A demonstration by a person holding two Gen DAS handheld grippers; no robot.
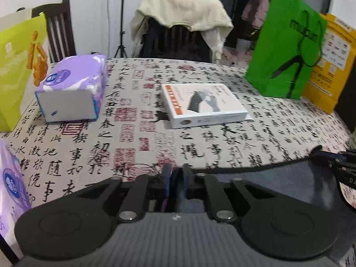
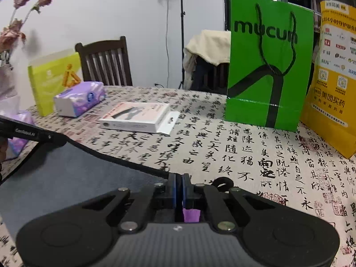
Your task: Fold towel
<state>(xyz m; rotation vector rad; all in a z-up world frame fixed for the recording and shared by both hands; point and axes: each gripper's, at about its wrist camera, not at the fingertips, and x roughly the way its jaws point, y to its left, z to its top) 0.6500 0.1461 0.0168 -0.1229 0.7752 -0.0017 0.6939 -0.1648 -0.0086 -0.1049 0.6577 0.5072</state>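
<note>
The towel is dark grey-blue with a black hem. In the left wrist view it (image 1: 278, 178) stretches from my left gripper (image 1: 176, 173) to the right, where the other gripper (image 1: 340, 162) holds its far corner. In the right wrist view the towel (image 2: 66, 173) stretches from my right gripper (image 2: 179, 184) to the left, up to the other gripper (image 2: 33, 133). Both grippers are shut on the towel's hemmed edge, one at each corner, and hold it taut just above the calligraphy tablecloth (image 1: 133, 133).
A white boxed book (image 1: 204, 104) lies mid-table. A purple tissue pack (image 1: 73, 89) and a lime bag (image 1: 17, 66) stand at the left, a green bag (image 2: 267, 66) and a yellow bag (image 2: 333, 77) at the right. Chairs stand behind the table.
</note>
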